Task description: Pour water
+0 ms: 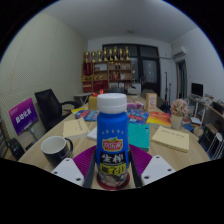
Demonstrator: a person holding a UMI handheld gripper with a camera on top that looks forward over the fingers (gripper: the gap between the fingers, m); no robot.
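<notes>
Tongs: gripper (112, 170) with two fingers, each bearing one purple pad (85, 160), clenched on the one bottle from 9 and 3 o'clock.
Bottle: one blue-capped bottle (112, 140) with a blue and white label, upright, held between the fingers.
Cup: one dark cup (56, 150) at 9 o'clock of the bottle, standing on the table, apart from the fingers.
Table: one wooden table (40, 152) beyond the fingers.
Papers: two yellow envelopes, one (76, 127) at 11 o'clock, one (170, 138) at 2 o'clock; teal sheet (138, 134) just behind the bottle.
Chair: one black chair (47, 106) at 10 o'clock.
</notes>
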